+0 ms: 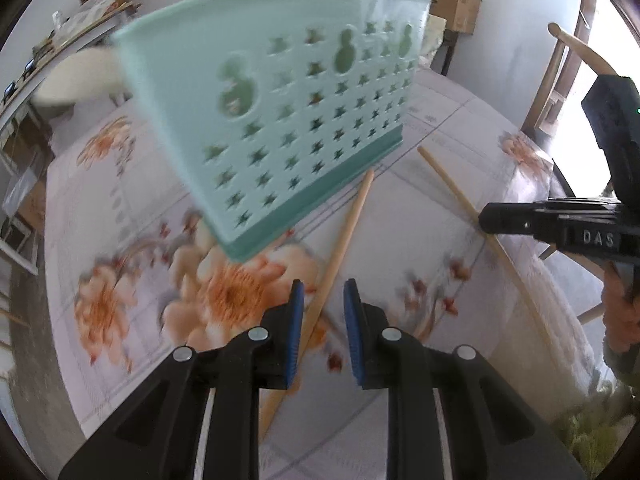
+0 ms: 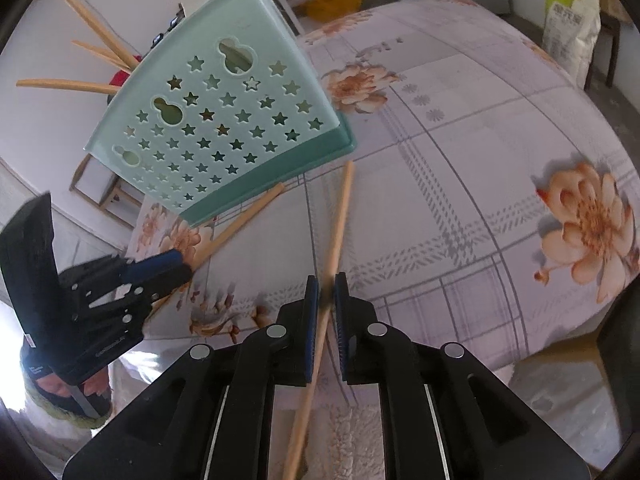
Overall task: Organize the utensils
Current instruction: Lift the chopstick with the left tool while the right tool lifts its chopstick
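Chopsticks: left view shows one (image 1: 340,248) lying under and just beyond left gripper (image 1: 320,300), narrow, holding nothing; holder (image 1: 280,120) ahead; "DAS" readable on right gripper (image 1: 486,220). Right view: gripper (image 2: 326,292) nearly closed around second chopstick (image 2: 334,236), pad contact unclear. Best squeezed firmly mid-shaft, lifted, tipped into holder.

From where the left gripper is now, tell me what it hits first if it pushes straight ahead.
Most likely the floral tablecloth, close beside the wooden chopstick lying just off its line. The left gripper points steeply down at the table; the green holder stands farther on, though depth is unclear.
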`<state>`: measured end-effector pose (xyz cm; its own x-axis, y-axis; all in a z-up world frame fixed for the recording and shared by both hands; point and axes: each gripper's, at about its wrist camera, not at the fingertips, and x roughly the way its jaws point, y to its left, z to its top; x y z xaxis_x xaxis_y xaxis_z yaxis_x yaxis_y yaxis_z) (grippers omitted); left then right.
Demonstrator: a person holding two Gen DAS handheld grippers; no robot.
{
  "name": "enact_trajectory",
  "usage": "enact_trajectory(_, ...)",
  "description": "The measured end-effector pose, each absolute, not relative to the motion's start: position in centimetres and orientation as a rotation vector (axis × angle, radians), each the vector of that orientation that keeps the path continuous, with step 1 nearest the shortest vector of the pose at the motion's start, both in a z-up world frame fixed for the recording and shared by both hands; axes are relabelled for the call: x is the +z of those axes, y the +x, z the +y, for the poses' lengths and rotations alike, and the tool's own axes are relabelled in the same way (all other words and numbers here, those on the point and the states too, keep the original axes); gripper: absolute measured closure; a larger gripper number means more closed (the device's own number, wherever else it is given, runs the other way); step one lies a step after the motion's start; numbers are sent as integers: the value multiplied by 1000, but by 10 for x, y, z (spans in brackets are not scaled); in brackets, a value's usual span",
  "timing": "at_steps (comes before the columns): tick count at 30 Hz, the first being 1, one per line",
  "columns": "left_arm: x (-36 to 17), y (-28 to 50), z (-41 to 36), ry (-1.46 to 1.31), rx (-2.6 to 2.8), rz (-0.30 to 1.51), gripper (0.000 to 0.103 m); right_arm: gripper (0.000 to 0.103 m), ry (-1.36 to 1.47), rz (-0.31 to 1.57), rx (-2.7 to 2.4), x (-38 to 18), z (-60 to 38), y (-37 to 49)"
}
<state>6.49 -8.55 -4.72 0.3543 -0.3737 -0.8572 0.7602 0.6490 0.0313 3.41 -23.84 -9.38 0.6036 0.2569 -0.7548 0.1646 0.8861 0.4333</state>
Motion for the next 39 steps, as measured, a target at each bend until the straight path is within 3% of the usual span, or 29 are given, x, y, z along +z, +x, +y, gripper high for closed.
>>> enact_trajectory(10, -59, 74, -126, 557, -742, 884, 84, 95, 438, 933, 34, -96, -237, 51)
enact_trajectory(13, -59, 76, -133, 548, -741, 875, 91, 97, 432, 920, 30, -97, -239, 56)
enact_trajectory(20, -56, 64, -139, 560, -748, 824, 95, 98, 448, 897, 29, -101, -243, 57)
enact_trajectory(39, 42, 42, -63, 206, -797, 699, 97, 98, 485, 886, 39, -104, -248, 57)
